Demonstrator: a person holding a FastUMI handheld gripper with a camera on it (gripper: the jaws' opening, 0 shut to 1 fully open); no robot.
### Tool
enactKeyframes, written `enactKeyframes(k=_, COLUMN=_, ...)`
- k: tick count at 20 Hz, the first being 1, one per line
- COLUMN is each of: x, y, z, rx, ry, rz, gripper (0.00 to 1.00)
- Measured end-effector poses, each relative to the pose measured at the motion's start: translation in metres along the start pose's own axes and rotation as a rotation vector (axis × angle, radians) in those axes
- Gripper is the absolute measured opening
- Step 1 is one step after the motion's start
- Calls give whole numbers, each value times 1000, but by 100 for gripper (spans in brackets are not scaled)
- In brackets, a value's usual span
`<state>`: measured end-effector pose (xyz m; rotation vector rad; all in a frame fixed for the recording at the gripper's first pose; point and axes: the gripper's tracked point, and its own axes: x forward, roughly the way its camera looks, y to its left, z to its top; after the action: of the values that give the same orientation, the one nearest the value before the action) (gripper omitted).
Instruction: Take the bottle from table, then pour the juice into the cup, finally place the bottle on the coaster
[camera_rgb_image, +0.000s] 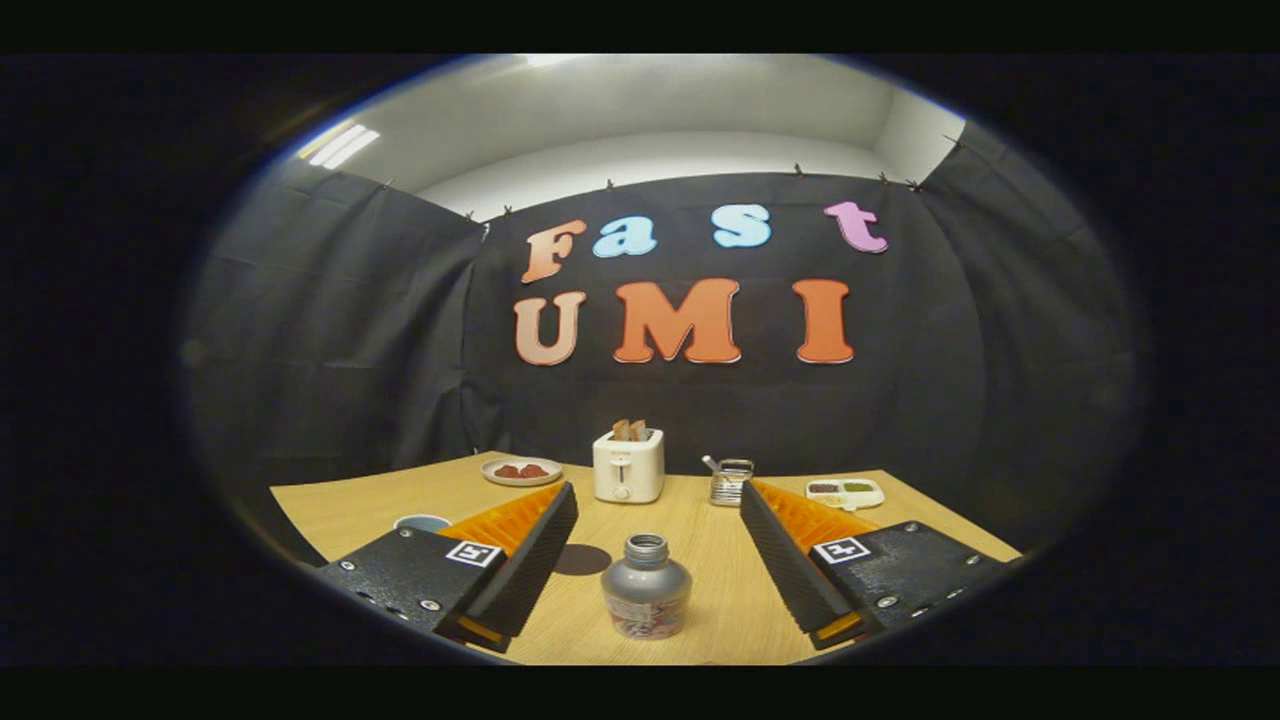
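Two fingers of the gripper were spread wide around the small, uncapped silvery-grey bottle, touching nothing; looked light, slick, tippy, so I'd pinch its round belly.

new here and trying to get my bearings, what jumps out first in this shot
The open claw frames a small uncapped bottle standing between its fingers on the wooden table. Beyond it stands a white toaster with toast sticking up. A dark round coaster lies just left of the bottle.
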<state>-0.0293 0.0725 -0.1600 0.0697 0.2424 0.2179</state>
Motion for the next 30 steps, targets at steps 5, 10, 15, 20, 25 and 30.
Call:
enactKeyframes(k=5, x=5, y=4, z=-34, rx=42, ry=68, rz=16, gripper=98)
enactKeyframes(k=10, x=7, y=4, z=-73, rx=13, ry=136, rz=5, gripper=98)
enactKeyframes(k=15, x=9, y=5, z=-103, rx=36, ry=204, rz=4, gripper=98)
enactKeyframes(k=20, x=13, y=5, z=-125, rx=59, ry=251, rz=-7, gripper=95)
enactKeyframes(k=25, x=12, y=4, z=-131, rx=54, ry=266, rz=-22, gripper=81)
enactKeyframes(k=30, x=15, y=14, z=-123, rx=-16, ry=281, rz=-8, gripper=79)
